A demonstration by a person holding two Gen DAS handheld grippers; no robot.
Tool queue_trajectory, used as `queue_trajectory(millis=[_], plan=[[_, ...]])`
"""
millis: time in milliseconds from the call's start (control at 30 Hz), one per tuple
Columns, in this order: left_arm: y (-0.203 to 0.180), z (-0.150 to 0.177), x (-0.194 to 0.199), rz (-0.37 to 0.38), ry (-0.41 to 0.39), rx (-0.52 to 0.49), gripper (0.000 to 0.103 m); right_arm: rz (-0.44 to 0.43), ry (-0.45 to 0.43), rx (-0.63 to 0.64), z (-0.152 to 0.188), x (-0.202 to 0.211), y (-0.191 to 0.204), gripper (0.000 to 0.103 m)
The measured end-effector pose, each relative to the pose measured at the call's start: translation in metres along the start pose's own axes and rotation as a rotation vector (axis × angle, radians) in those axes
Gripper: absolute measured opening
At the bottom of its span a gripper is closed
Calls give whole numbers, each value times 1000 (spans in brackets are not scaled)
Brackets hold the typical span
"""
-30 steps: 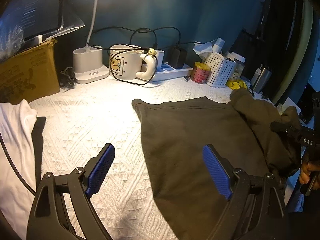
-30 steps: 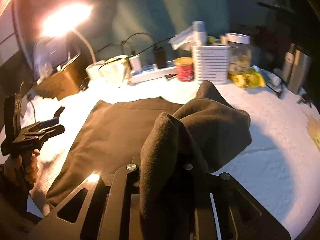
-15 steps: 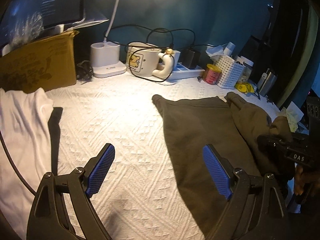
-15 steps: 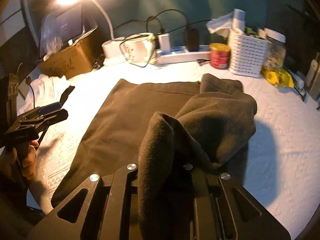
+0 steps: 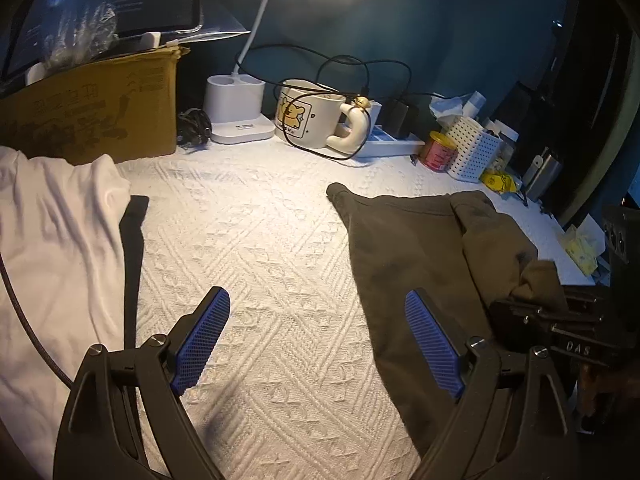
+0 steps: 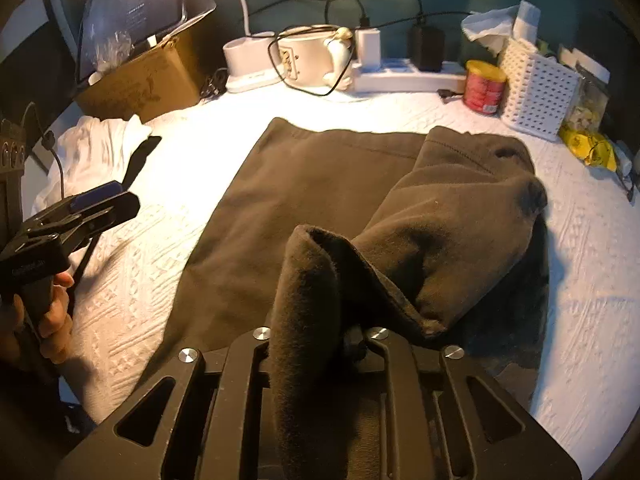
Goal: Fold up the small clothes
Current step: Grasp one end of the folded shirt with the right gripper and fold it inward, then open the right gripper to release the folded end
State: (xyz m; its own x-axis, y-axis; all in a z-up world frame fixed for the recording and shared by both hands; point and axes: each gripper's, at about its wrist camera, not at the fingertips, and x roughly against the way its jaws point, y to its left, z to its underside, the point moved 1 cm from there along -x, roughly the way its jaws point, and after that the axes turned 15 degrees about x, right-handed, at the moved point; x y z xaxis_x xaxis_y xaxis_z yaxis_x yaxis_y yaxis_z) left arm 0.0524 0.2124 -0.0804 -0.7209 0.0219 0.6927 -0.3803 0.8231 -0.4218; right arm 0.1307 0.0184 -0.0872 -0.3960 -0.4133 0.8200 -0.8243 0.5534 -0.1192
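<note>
A dark olive-brown garment (image 5: 404, 248) lies flat on the white textured cloth (image 5: 256, 240), with its right side lifted and folded over. My right gripper (image 6: 320, 320) is shut on a bunched edge of this garment (image 6: 432, 216) and holds it above the flat part. My left gripper (image 5: 316, 336) is open and empty, hovering over the cloth just left of the garment's left edge. It also shows at the left of the right wrist view (image 6: 92, 204).
A white garment (image 5: 52, 248) lies at the left. At the back stand a cardboard box (image 5: 92, 112), a lamp base (image 5: 236, 108), a mug (image 5: 312, 116) with cables, a power strip (image 6: 404, 74), a red tin (image 6: 484, 88) and a white basket (image 6: 536, 88).
My left gripper has drawn back and to the left, off the dark garment, still open. My right gripper keeps its hold on the folded edge, carrying it leftward over the flat part.
</note>
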Motion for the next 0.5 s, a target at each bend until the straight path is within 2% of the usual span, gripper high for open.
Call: queue_trajectory(millis=[33, 67, 133, 267, 367, 500], plan=[[0, 0, 1, 2, 0, 4, 89, -10, 5, -7, 0, 0, 2, 33], [0, 1, 2, 5, 1, 7, 89, -39, 7, -15, -2, 0, 5, 48], [0, 1, 5, 5, -2, 6, 89, -117, 5, -31, -4, 0, 12, 64], [1, 1, 12, -12, -7, 12, 89, -257, 12, 23, -6, 6, 38, 65], [0, 0, 15, -11, -1, 20, 89, -291, -15, 76, -8, 20, 53, 65], [-12, 3, 20, 36, 8, 23, 89, -309, -79, 103, -6, 46, 55, 65]])
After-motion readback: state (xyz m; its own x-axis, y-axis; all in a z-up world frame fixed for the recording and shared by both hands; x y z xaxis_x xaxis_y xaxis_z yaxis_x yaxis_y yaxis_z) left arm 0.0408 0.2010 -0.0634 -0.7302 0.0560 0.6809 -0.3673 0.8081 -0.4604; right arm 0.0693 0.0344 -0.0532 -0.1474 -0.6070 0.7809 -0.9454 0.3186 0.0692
